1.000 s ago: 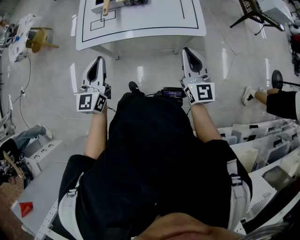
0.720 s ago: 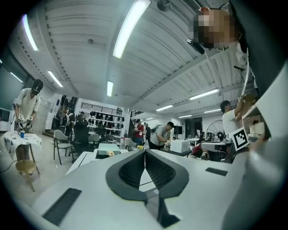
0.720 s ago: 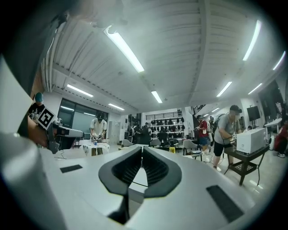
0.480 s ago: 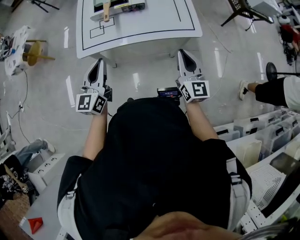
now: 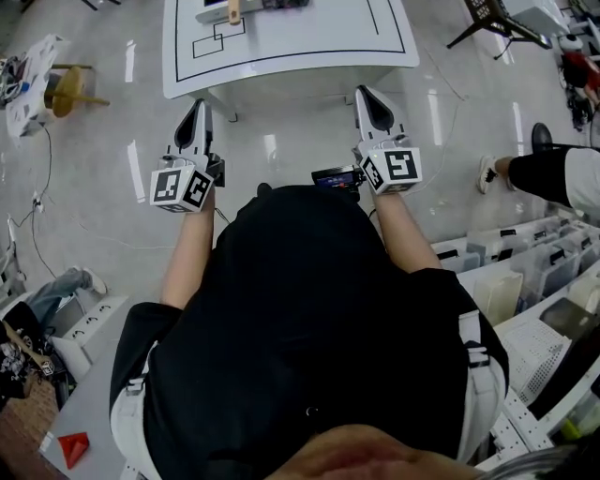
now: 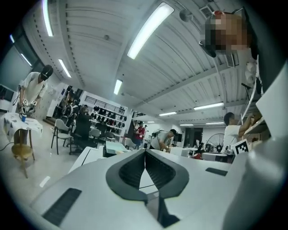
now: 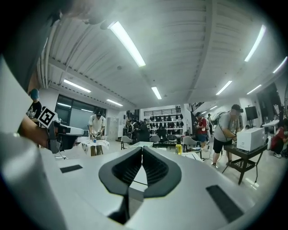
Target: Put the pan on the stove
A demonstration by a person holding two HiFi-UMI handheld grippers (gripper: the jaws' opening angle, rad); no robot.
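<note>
A white table (image 5: 291,58) with black outlines stands ahead of me in the head view. At its far edge lies a wooden handle (image 5: 234,11); the picture's edge cuts off whatever it belongs to, and I cannot make out a stove. My left gripper (image 5: 197,105) is shut and empty, its tip just short of the table's near edge. My right gripper (image 5: 364,92) is also shut and empty, level with that edge. In the left gripper view the left gripper (image 6: 145,152) has its jaws together. The right gripper view shows the right gripper (image 7: 142,148) with its jaws meeting too.
A yellow stool (image 5: 64,89) stands on the floor to the left. At the right are a seated person's leg (image 5: 553,173) and white storage bins (image 5: 525,272). Dark tripod legs (image 5: 492,19) stand at the top right. Both gripper views show people and chairs across the room.
Both grippers have moved forward toward the table, and its near edge now lies right at their tips. Their jaws stay shut.
</note>
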